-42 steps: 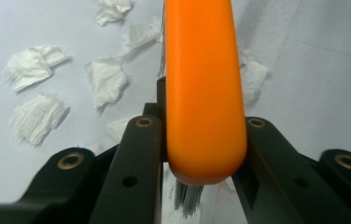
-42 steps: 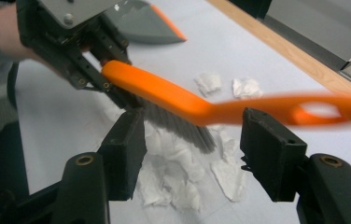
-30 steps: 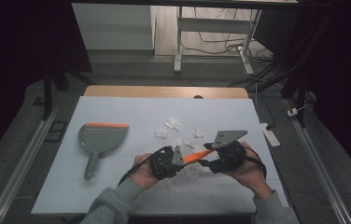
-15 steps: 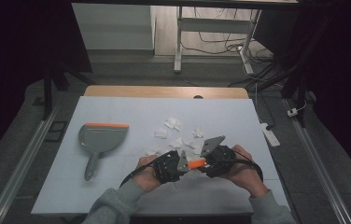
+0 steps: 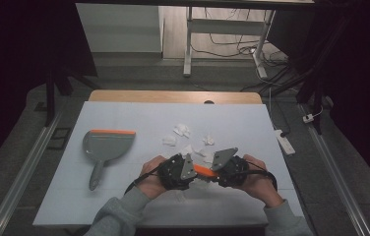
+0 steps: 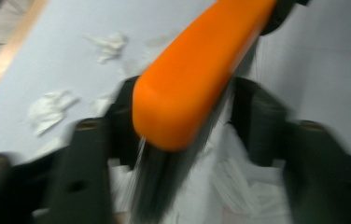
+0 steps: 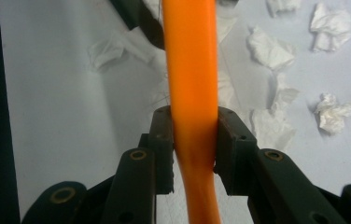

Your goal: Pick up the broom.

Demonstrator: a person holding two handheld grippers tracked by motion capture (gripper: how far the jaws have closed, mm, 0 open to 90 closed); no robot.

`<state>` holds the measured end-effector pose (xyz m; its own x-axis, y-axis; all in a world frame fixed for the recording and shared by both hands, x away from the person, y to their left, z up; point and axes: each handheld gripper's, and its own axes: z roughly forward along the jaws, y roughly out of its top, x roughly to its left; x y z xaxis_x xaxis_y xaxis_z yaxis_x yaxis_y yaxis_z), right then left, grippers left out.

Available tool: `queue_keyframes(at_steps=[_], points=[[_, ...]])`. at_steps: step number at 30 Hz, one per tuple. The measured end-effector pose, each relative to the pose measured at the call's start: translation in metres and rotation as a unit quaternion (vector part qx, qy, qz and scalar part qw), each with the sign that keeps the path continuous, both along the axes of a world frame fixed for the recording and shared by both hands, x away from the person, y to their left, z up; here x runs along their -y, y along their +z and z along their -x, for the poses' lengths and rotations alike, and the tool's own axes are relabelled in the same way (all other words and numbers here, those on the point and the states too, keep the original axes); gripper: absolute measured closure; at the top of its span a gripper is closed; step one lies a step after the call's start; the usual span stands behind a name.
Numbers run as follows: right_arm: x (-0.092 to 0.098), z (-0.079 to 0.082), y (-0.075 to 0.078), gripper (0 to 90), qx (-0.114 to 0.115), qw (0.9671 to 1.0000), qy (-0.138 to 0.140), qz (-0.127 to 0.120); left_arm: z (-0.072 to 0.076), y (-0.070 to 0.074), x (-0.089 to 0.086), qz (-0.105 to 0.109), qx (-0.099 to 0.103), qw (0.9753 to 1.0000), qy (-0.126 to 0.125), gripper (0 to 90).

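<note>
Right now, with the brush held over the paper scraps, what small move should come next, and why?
Probably lower the brush until its bristles touch the table, then sweep toward the dustpan. The right gripper is shut on the orange handle, and the brush head sits between the left gripper's jaws, though blur hides whether they press it. Crumpled paper scraps lie just beyond the grippers.

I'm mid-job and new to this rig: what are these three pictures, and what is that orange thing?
No robot here: a person holds a two-jaw gripper in each hand. The high view looks down on the table; the other two ride on the grippers. The right gripper is clamped on the orange brush. The brush's far end sits between the left gripper's jaws; that picture is too blurred to tell whether they grip. Paper scraps lie mid-table, a dustpan to the left.
</note>
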<state>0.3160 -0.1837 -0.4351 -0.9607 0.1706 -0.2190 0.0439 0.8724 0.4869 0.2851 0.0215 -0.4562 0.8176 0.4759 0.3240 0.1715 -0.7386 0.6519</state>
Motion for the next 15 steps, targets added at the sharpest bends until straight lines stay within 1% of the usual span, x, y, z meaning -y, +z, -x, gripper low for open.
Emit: queue_keyframes(at_steps=[1, 2, 3, 4, 5, 6, 7, 8, 9, 10, 11, 12, 15], points=[[0.001, 0.0, 0.0, 71.1, -0.002, 0.9999, -0.009, -0.004, 0.0, 0.001, -0.002, 0.013, 0.004, 0.9997, 0.022, 31.5], [0.002, -0.002, 0.001, 71.1, -0.002, 0.9999, -0.012, -0.006, 0.0, 0.001, -0.002, 0.013, 0.004, 0.9997, 0.022, 27.6], [0.003, -0.002, 0.001, 71.2, -0.002, 0.9998, -0.019, -0.01, -0.001, 0.005, -0.011, 0.036, -0.004, 0.999, 0.025, 27.2], [0.003, -0.002, 0.001, 71.2, -0.002, 0.9998, -0.019, -0.01, -0.001, 0.005, -0.011, 0.036, -0.004, 0.999, 0.025, 27.2], [0.005, -0.003, 0.001, 71.2, -0.005, 0.9996, -0.023, -0.015, -0.002, 0.006, -0.015, 0.047, -0.009, 0.9985, 0.027, 27.2], [0.008, -0.006, 0.002, 71.2, -0.013, 0.9988, -0.036, -0.031, -0.001, 0.007, -0.02, 0.056, -0.011, 0.9979, 0.03, 25.8], [0.01, -0.008, 0.002, 71.2, -0.016, 0.9982, -0.044, -0.038, -0.001, 0.008, -0.024, 0.061, -0.011, 0.9975, 0.035, 25.7], [0.01, -0.008, 0.002, 71.2, -0.016, 0.9982, -0.044, -0.038, -0.001, 0.008, -0.028, 0.065, -0.012, 0.997, 0.041, 25.7], [0.014, -0.01, 0.003, 71.2, -0.025, 0.9968, -0.054, -0.054, 0.0, 0.007, -0.033, 0.069, -0.013, 0.9965, 0.045, 25.2], [0.014, -0.01, 0.003, 71.2, -0.025, 0.9968, -0.054, -0.054, 0.001, 0.006, -0.038, 0.073, -0.013, 0.996, 0.051, 25.2], [0.019, -0.013, 0.004, 71.3, -0.032, 0.9949, -0.063, -0.071, 0.001, 0.004, -0.043, 0.075, -0.014, 0.9954, 0.057, 25.2], [0.019, -0.013, 0.004, 71.3, -0.032, 0.9949, -0.063, -0.071, 0.002, 0.002, -0.049, 0.078, -0.017, 0.9948, 0.063, 25.2], [0.024, -0.016, 0.004, 71.3, -0.037, 0.9924, -0.076, -0.09, 0.003, -0.004, -0.065, 0.091, -0.026, 0.9919, 0.085, 25.2]])
